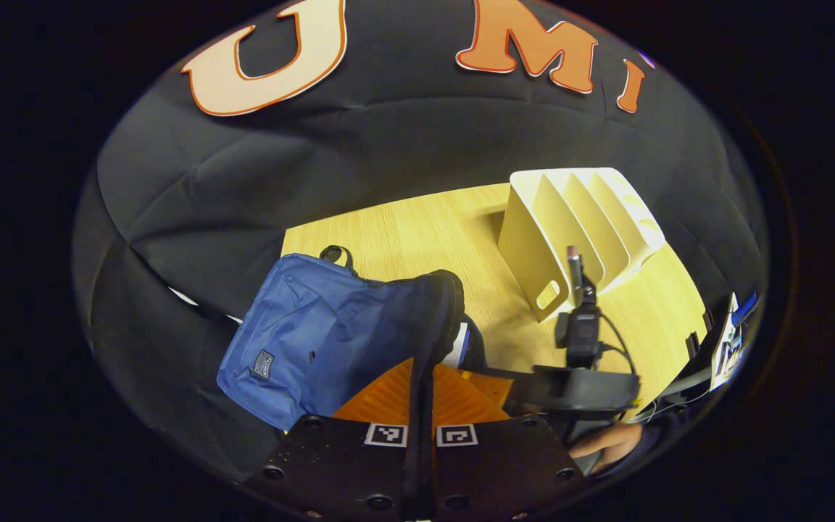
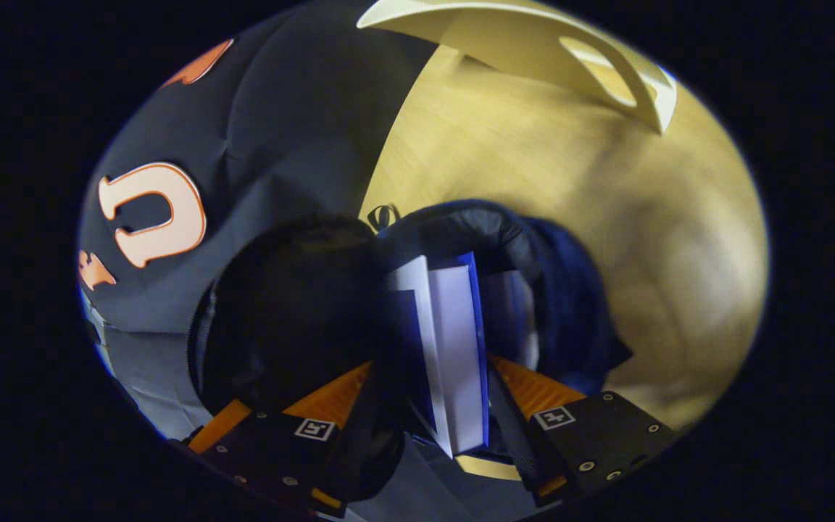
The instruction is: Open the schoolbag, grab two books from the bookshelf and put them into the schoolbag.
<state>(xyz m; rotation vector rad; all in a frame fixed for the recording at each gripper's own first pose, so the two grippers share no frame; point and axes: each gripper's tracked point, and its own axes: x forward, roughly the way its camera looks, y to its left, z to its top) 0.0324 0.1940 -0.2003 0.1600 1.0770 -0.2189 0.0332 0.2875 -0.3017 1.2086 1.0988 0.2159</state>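
**Bag held open, blue book between the right fingers at its mouth**

Left gripper view. The left gripper (image 1: 422, 409) sits at bottom centre, its fingers pressed close on the dark rim of the schoolbag's flap, which runs up between them as a thin black edge. The schoolbag (image 1: 301, 341) is blue, lying left of centre on the wooden surface (image 1: 417, 235), with a small label patch on its front and a carry loop at its top. Its dark opening faces right, and a pale sliver of a book shows just inside. In the upper right stands the bookshelf (image 1: 580, 232), a cream file rack with slanted dividers and a cut-out handle; its slots look bare from here. In front of the rack, right of centre, the other gripper reaches in, and a hand (image 1: 609, 444) shows at the lower right edge.

Right gripper view. The picture is blurred. The right gripper (image 2: 435, 417) is at the bottom, its fingers spread on either side of a book (image 2: 457, 348) with blue covers and white pages, standing on edge. Whether both fingers press on it I cannot tell. The book is at the bag's mouth (image 2: 461, 225), dark lining around it. The rack's cream side panel fills the upper right, above the yellow-lit wood.
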